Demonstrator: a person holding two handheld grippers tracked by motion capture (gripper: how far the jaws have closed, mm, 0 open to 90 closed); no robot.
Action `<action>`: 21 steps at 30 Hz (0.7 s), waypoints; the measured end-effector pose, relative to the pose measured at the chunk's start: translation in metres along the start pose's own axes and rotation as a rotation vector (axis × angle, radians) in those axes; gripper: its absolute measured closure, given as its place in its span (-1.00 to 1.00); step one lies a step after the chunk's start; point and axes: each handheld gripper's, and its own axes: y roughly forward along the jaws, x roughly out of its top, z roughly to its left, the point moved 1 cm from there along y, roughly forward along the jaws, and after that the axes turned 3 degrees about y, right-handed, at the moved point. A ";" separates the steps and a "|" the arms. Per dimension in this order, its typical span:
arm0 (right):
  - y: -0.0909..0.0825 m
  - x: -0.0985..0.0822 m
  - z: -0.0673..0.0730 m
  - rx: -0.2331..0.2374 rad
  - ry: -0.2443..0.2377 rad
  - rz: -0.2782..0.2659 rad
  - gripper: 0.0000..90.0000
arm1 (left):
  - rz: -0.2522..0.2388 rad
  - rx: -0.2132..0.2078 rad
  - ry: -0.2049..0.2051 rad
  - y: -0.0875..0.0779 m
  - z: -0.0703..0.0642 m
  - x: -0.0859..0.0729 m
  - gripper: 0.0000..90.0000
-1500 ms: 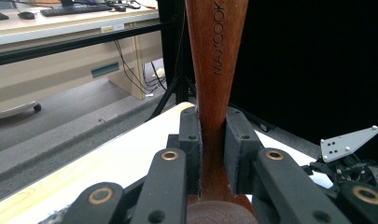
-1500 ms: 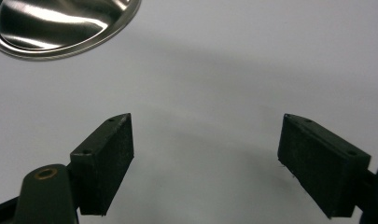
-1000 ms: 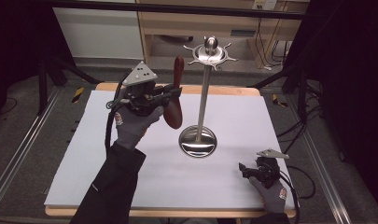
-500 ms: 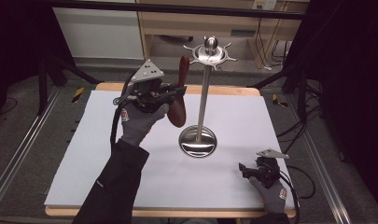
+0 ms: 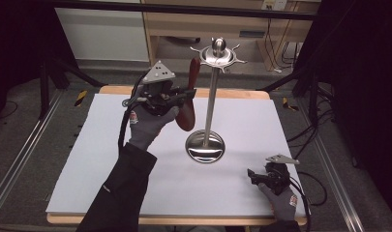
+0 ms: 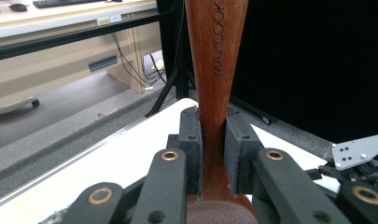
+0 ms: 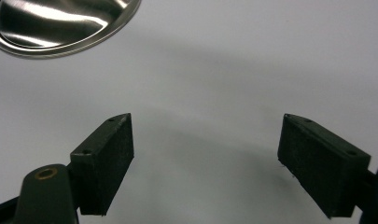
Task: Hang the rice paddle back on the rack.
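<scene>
"MAXCOOK" on wooden spoon handle [image 6: 217, 70] in left claw [image 6: 213, 144]

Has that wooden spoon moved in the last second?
Yes. The spoon, clamped in the left gripper, has risen and edged toward the steel stand; its handle tip is now nearer the stand's top ring.

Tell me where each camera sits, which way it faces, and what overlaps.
High view: above the near table edge, looking forward and down; both gloved hands show, left gripper and right gripper.
Left gripper view: rides the left gripper, looking along the reddish-brown wooden utensil clamped in its jaws.
Right gripper view: rides the right gripper, aimed down at the white table between open jaws.
Shared: high and right views show the polished steel stand base.
</scene>
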 end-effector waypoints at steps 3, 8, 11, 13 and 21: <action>0.000 0.000 0.000 0.001 0.001 -0.001 -0.58 | -0.005 -0.010 -0.008 0.004 0.000 -0.001 0.73; 0.000 0.000 0.000 0.001 0.002 0.001 -0.58 | -0.011 -0.015 -0.013 0.008 -0.001 0.000 0.73; 0.000 0.000 0.000 0.001 0.002 0.000 -0.58 | -0.012 -0.010 -0.005 0.011 -0.002 0.001 0.73; 0.000 0.000 0.000 0.001 0.002 0.001 -0.58 | -0.014 -0.007 -0.003 0.012 -0.002 0.001 0.73; 0.002 0.000 0.001 -0.003 0.000 0.003 -0.58 | 0.004 0.003 -0.039 0.015 -0.006 -0.001 0.73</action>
